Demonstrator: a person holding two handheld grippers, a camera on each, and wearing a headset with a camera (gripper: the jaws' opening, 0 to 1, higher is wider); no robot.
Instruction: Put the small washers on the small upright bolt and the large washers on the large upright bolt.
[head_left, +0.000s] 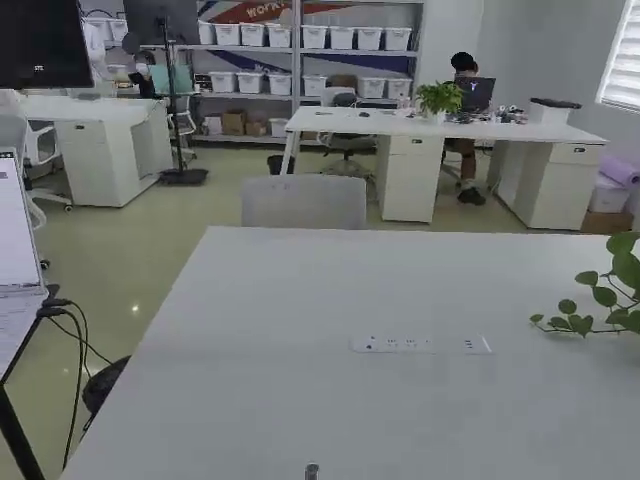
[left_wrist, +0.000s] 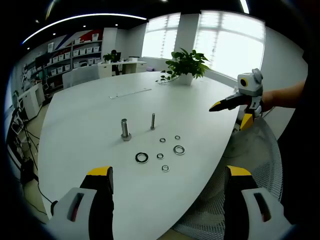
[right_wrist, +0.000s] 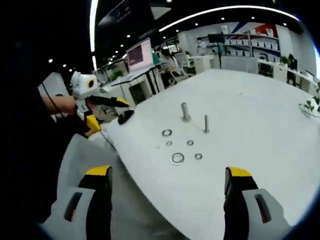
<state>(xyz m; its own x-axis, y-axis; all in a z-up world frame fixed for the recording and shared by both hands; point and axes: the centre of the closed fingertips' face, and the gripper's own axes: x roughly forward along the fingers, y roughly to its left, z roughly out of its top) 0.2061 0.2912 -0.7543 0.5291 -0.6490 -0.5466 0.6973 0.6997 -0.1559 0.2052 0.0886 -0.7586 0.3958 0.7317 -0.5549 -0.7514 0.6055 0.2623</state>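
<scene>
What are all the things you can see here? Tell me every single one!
Table: one, white, under everything.
Large bolt: one, silver, upright on the table.
Small bolt: one, silver, upright beside the large bolt.
Large washers: two, grey metal, flat on the table near the bolts.
Small washers: four, silver, scattered among the large ones.
Plant: one, green, in a white pot on the table's far side.
Socket panel: one, white, set into the tabletop.
Chair: one, grey, at the table's far edge.
Storage bins: many, white, on the back shelves.
Left gripper: one, grey and yellow, open, facing the bolts.
Right gripper: one, grey and yellow, open, facing the bolts.
</scene>
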